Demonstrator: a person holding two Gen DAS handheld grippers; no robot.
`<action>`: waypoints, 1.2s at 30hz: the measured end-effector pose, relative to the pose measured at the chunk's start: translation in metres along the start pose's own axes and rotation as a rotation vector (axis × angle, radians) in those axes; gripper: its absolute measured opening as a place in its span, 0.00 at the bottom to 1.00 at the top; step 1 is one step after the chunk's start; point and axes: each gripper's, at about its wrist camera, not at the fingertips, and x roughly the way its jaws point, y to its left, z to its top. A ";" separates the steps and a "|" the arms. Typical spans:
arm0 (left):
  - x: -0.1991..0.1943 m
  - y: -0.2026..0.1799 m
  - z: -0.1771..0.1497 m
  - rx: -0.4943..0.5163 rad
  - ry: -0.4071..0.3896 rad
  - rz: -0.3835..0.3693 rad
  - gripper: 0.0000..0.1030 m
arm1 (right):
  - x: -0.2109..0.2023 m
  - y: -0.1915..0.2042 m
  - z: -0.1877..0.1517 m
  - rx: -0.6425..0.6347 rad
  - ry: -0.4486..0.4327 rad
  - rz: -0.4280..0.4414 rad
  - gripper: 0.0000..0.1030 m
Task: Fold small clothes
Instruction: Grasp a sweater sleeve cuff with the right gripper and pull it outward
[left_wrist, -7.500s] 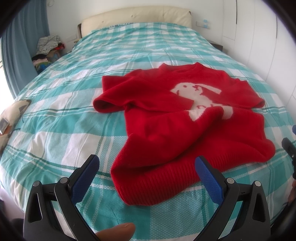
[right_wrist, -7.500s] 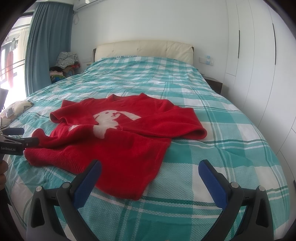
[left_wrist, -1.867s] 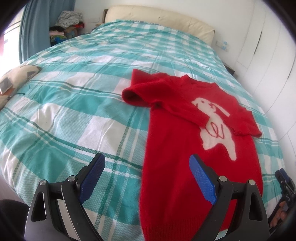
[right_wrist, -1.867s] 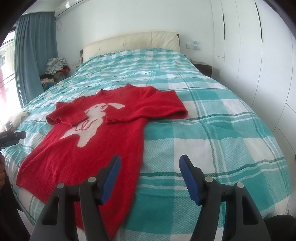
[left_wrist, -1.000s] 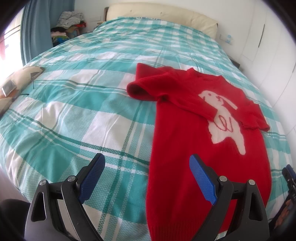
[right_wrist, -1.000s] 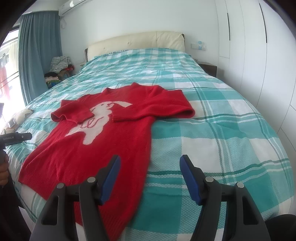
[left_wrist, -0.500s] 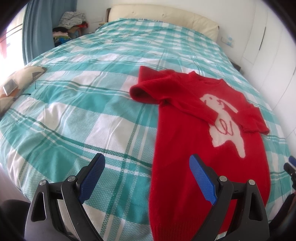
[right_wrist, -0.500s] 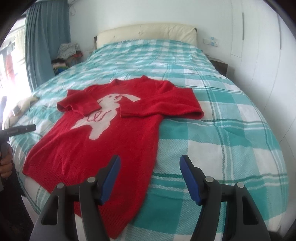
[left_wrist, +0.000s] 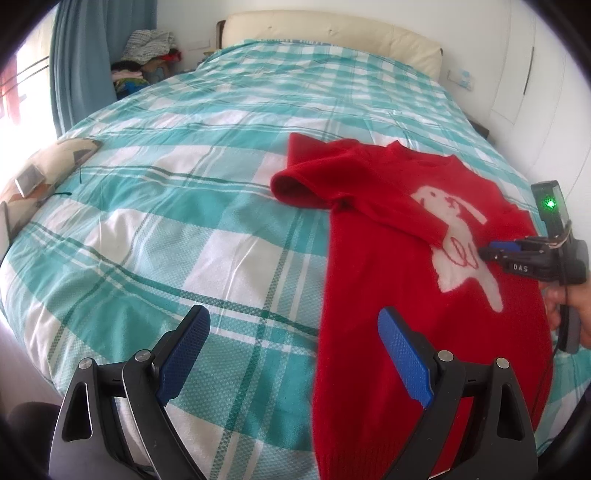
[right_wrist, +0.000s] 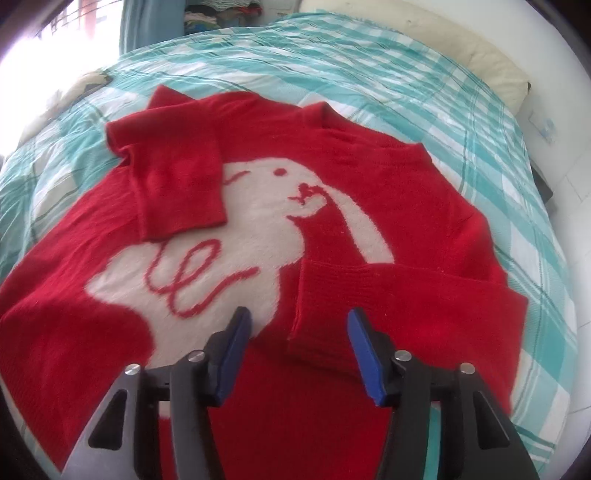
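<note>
Two grippers are out over the bed (left_wrist: 221, 155), and neither has hold of anything yet.

From the left wrist camera, the left gripper (left_wrist: 293, 354) hangs near the foot of the bed with its jaws spread wide and nothing between them. One blue pad sits over the teal check cover, the other over the lower edge of the red sweater (left_wrist: 388, 280). The sweater lies face up and flat, hem toward the foot, its white rabbit design (left_wrist: 454, 236) showing. The sleeve on this side (left_wrist: 317, 181) is doubled in across the chest, presumably so the body can be folded as a neat rectangle. Off to the side the right gripper (left_wrist: 487, 251) reaches in low over the rabbit, held in a hand (left_wrist: 569, 310) at the frame's edge; seen side-on, its opening cannot be judged here. A pile of laundry (left_wrist: 147, 48) sits beyond the bed by the curtain (left_wrist: 85, 66).

From the right wrist camera, the right gripper (right_wrist: 297, 343) is close above the sweater (right_wrist: 369, 147), jaws partly open and empty, bracketing the cuff of the other sleeve (right_wrist: 351, 295), which is folded in across the rabbit's (right_wrist: 258, 229) lower part. That lineup suggests it is about to pinch or adjust this cuff. The far sleeve's (right_wrist: 173, 177) cuff lies over the rabbit's back.
</note>
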 end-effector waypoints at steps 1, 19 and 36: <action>0.001 0.001 0.001 -0.007 0.004 -0.002 0.91 | 0.001 -0.013 -0.002 0.064 -0.008 0.023 0.19; 0.008 -0.002 -0.001 -0.035 0.058 -0.037 0.91 | -0.169 -0.300 -0.227 1.062 -0.295 -0.343 0.08; 0.007 0.006 -0.001 -0.059 0.057 -0.031 0.91 | -0.141 -0.313 -0.276 1.200 -0.079 -0.389 0.07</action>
